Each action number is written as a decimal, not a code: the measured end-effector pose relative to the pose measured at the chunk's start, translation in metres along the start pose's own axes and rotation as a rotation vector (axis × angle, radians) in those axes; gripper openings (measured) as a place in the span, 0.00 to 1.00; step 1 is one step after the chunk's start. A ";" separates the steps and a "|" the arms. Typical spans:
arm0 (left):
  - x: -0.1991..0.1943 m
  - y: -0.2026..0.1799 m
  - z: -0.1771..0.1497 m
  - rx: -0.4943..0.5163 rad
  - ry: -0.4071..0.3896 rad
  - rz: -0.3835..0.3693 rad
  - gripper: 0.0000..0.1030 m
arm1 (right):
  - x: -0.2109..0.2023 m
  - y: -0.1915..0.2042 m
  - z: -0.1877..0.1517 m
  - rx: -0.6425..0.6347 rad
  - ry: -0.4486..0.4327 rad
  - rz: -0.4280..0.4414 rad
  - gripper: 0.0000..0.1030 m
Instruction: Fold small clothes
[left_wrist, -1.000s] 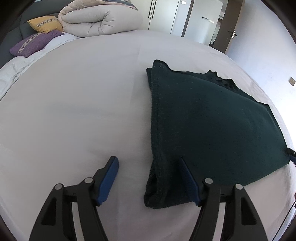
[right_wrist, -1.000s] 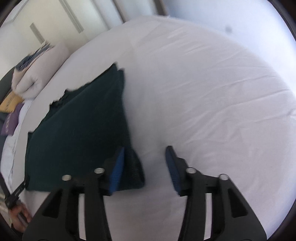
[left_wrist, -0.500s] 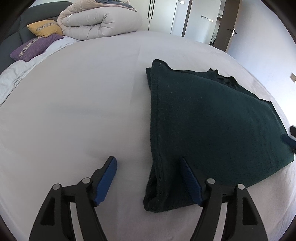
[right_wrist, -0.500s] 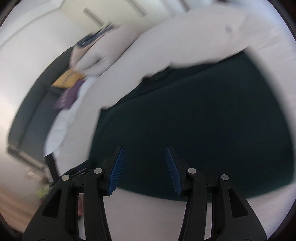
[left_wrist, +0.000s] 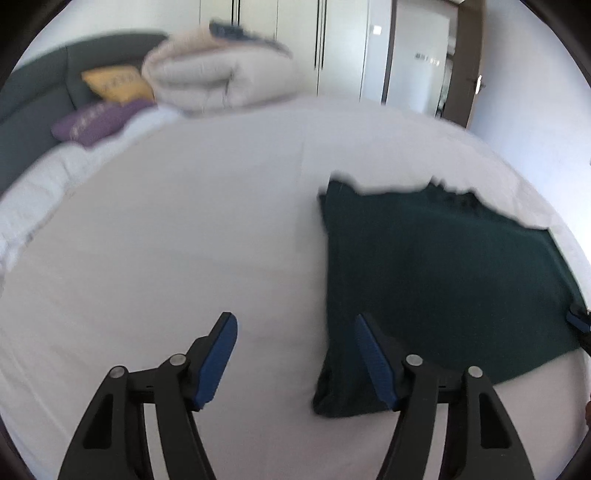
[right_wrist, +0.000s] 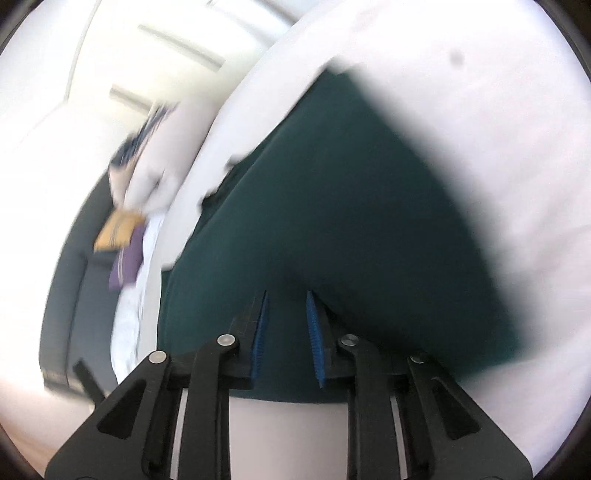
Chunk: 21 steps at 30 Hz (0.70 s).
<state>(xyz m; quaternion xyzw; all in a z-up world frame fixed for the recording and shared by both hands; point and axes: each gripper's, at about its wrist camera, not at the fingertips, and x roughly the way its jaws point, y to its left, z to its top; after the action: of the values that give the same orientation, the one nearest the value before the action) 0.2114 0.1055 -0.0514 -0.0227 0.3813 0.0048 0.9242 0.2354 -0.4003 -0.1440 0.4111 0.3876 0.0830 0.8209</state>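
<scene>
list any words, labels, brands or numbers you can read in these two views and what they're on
None can be read.
yellow cushion: a pale woven band, too blurred to say whether it is lettering.
purple cushion: the same kind of band, blurred.
dark green garment: no label or print showing.
Wall panel by the door: marks too small to read.

My bed had its plain white sheet on. At its far end sat a rolled-up duvet, with a yellow cushion and a purple one just left of it. White wardrobe doors stood behind the bed.
</scene>
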 end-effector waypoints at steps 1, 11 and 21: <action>-0.005 -0.007 0.005 0.012 -0.019 -0.014 0.66 | -0.012 -0.010 0.004 0.024 -0.029 -0.011 0.18; 0.060 -0.090 0.062 0.075 0.035 -0.253 0.66 | -0.055 0.026 0.030 -0.015 -0.168 -0.041 0.22; 0.140 -0.063 0.054 -0.036 0.047 -0.259 0.69 | 0.119 0.135 0.070 -0.092 0.069 0.154 0.22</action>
<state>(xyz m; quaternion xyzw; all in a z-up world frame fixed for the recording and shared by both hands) 0.3506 0.0443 -0.1091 -0.0886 0.3964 -0.1084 0.9073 0.3909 -0.3016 -0.0869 0.3983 0.3785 0.1777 0.8164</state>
